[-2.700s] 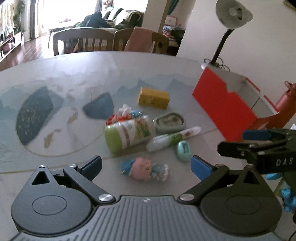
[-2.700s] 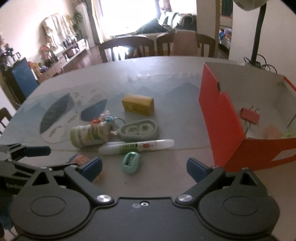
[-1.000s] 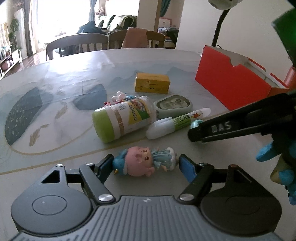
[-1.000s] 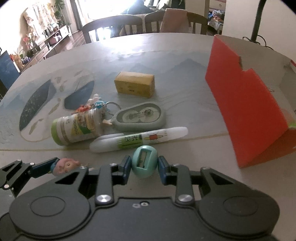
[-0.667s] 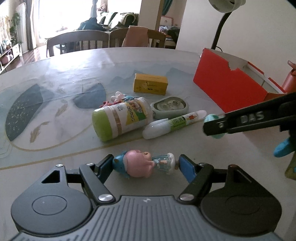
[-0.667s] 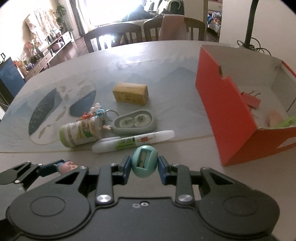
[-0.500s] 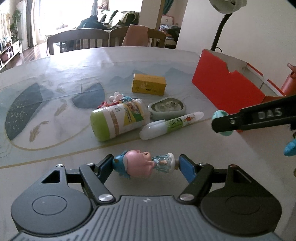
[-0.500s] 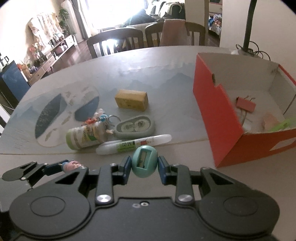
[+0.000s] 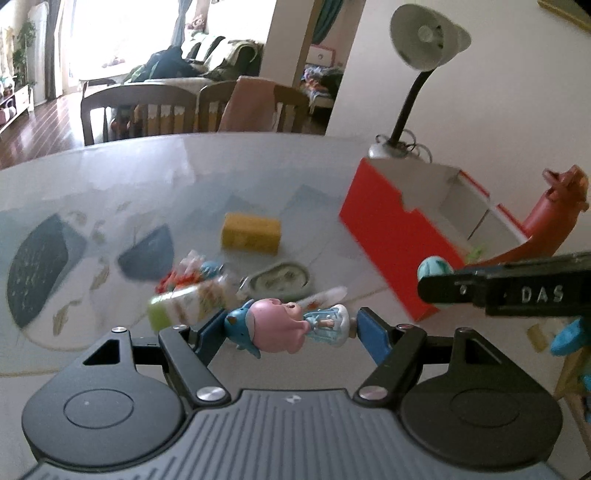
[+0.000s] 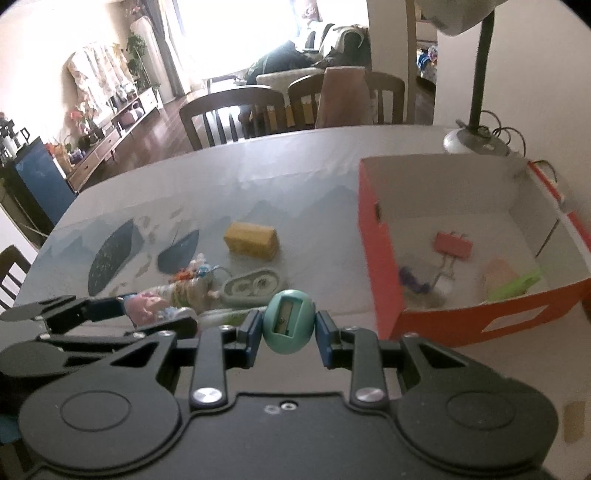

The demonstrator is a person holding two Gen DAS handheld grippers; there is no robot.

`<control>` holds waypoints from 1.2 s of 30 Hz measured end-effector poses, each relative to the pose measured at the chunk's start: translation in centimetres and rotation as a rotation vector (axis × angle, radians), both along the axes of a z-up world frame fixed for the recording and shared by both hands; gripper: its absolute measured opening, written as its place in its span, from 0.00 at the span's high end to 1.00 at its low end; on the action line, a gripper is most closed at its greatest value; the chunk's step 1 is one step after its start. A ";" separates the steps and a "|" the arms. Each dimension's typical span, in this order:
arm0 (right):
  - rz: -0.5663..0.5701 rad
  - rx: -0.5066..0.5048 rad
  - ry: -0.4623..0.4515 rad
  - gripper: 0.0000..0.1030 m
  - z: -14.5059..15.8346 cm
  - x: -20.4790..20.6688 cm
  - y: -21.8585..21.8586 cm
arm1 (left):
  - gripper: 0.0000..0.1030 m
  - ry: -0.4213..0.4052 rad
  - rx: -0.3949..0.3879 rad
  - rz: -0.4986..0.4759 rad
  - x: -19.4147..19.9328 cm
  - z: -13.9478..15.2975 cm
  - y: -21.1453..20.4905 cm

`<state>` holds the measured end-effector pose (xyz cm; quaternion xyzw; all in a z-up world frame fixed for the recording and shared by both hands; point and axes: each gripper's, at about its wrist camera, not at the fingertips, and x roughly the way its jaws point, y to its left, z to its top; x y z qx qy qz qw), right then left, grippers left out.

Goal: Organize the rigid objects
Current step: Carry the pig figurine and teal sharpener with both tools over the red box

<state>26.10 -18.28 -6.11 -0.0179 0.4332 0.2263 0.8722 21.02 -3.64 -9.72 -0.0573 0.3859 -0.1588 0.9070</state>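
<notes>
right gripper (image 10: 288,328) jaws clamp egg-shaped sharpener (image 10: 289,321) | red box (image 10: 380,258) just right of it, nearer | left gripper (image 9: 291,328) jaws pinch pig figurine (image 9: 280,326) lengthwise, farther left of box

Bright window (image 10: 236,33), dark wooden chairs (image 9: 138,110), sofa (image 9: 207,55), desk lamp (image 9: 424,40), pale wall (image 9: 517,92)

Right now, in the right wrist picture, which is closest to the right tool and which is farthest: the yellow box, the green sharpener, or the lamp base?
1. Green sharpener: clamped in the right tool, so nearest.
2. Yellow box: farther out on the table, a bit left.
3. Lamp base: farthest, behind the red box on the right.
</notes>
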 end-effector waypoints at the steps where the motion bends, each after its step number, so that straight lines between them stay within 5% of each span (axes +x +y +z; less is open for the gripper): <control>1: -0.002 0.003 -0.004 0.71 0.3 0.2 -0.4 | 0.26 -0.007 -0.005 -0.001 0.2 0.5 -0.3; 17: -0.029 0.023 -0.070 0.70 2.1 4.6 -7.9 | 0.26 -0.079 0.003 -0.028 3.9 5.6 -7.2; 36: -0.090 -0.010 -0.072 0.70 -0.2 10.4 -16.6 | 0.26 -0.040 0.052 -0.116 11.2 5.6 -19.2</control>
